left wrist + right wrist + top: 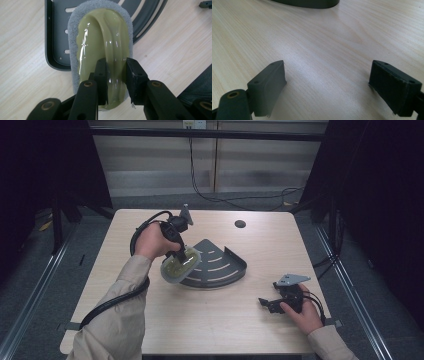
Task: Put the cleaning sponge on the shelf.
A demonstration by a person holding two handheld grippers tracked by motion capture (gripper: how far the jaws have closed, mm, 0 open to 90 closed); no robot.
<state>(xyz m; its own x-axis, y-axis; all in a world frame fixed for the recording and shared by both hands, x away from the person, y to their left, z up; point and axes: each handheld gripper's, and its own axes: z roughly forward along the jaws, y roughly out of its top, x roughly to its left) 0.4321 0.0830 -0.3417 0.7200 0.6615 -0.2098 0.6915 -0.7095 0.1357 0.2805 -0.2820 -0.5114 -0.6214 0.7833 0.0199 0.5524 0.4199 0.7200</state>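
Note:
A dark grey quarter-round corner shelf [220, 265] with slots lies at the middle of the table. My left gripper [181, 256] is shut on the raised handle of an olive-green scrubber with a grey sponge pad [179, 266], held at the shelf's left edge. In the left gripper view the scrubber [100, 42] hangs over the shelf's corner [56, 37], and my jaws pinch its glossy ridge [116, 72]. My right gripper [266, 303] rests low over the table at the right front, open, with bare wood between its jaws [327, 85].
The shelf's curved rim [312, 3] shows at the top of the right gripper view. A small dark hole [240, 224] sits at the table's far side. Cables trail on the floor beyond the table.

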